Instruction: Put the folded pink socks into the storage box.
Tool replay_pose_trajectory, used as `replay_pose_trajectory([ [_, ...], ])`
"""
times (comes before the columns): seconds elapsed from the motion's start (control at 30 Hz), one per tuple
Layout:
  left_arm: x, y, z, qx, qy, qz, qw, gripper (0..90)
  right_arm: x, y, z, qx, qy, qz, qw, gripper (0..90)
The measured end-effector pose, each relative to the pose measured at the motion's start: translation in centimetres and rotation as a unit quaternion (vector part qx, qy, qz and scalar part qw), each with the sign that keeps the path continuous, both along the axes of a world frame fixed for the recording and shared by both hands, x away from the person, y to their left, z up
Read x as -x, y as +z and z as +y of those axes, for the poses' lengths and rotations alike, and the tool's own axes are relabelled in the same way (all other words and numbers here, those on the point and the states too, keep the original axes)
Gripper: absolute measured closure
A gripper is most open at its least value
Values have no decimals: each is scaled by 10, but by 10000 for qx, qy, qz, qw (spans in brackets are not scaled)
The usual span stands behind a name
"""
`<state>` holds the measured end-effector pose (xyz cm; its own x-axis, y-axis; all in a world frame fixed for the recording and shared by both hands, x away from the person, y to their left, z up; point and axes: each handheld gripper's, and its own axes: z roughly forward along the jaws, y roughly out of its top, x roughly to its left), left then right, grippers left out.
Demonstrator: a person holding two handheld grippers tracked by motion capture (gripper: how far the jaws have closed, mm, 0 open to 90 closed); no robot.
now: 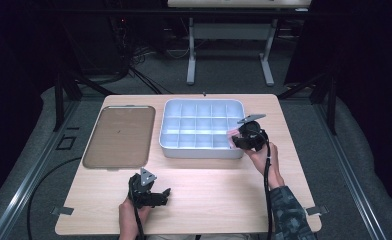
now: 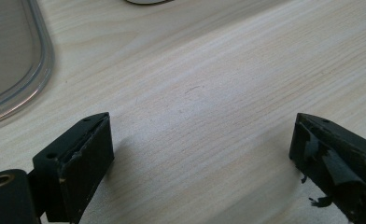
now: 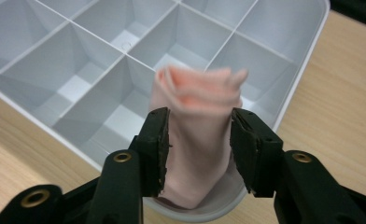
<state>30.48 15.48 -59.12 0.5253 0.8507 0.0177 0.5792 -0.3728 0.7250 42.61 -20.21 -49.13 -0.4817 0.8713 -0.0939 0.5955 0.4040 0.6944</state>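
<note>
Over the near right corner of the white divided box (image 3: 284,93), my right tongs (image 3: 197,149) are closed partway on a folded pink cloth (image 3: 197,116), pinching it from both sides. The cloth's long axis runs straight out along the jaws, its folded end past the tips and its lower end down by the box's rim. From above, those tongs (image 1: 236,141) sit at the box's right front corner, so the compartment directly under the cloth is the nearest one in the front row; I judge that the coming move turns on lowering the cloth upright between that cell's thin dividers without catching their edges.

My left tongs (image 2: 200,158) are spread wide and hold nothing, low over bare wood at the near edge of the surface (image 1: 209,200), well apart from the box. The right hand is plainly the nearer one for this.

To the left of the box lies a flat brownish tray (image 1: 119,135), apart from it and out of the way. Nothing else stands between cloth and compartment.
</note>
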Motion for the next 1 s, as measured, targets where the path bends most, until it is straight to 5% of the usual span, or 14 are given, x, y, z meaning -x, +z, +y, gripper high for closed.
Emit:
replay_pose_trajectory([
  [0.27,0,0,0,9,3,6,10000,60,6,10,-3,-112,4,-270,9996,520],
  [0.53,0,0,0,43,18,23,10000,60,-2,-3,-13,-380,2,254,9990,630],
  [1.0,0,0,0,40,14,25,10000,60,31,21,-15,-812,342,116,9960,412],
])
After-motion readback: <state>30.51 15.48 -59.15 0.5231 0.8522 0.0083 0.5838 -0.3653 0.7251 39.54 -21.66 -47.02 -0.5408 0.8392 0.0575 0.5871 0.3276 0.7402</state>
